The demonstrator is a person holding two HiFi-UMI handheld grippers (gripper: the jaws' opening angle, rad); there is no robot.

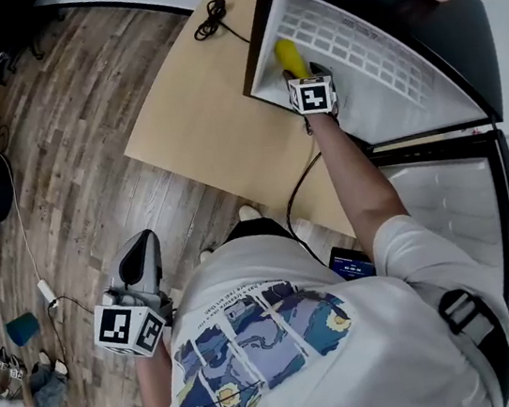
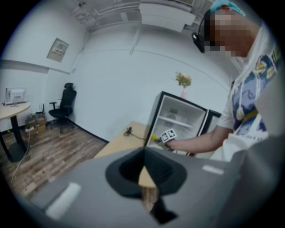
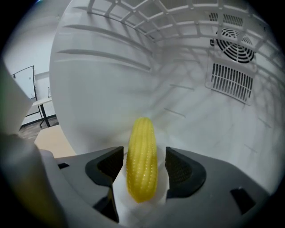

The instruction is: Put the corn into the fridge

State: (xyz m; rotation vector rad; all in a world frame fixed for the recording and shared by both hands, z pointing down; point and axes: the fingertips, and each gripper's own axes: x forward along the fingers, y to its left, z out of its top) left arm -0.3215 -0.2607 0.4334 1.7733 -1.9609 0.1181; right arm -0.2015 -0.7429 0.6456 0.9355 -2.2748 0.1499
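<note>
Lying lengthwise between the spread jaws of the right claw [image 3: 144, 153], the corn [image 3: 141, 173] is seen on the white floor of the fridge [image 3: 102, 98]. A slim strip of white is shown between it and the pad on each side, so it is not pinched. Its tip is pointed away from the claw, toward the back wall. Above the claw a wire shelf [image 3: 133, 13] is mounted, and farther off to the upper right a round fan grille [image 3: 235, 42] is set in the back wall. The left claw [image 2: 143, 153] is held well apart from the fridge, over the wooden floor [image 1: 80, 176], its jaws pressed together at the tips with nothing between them. Beyond it the worktop [image 2: 122, 142] and the open fridge are seen.
</note>
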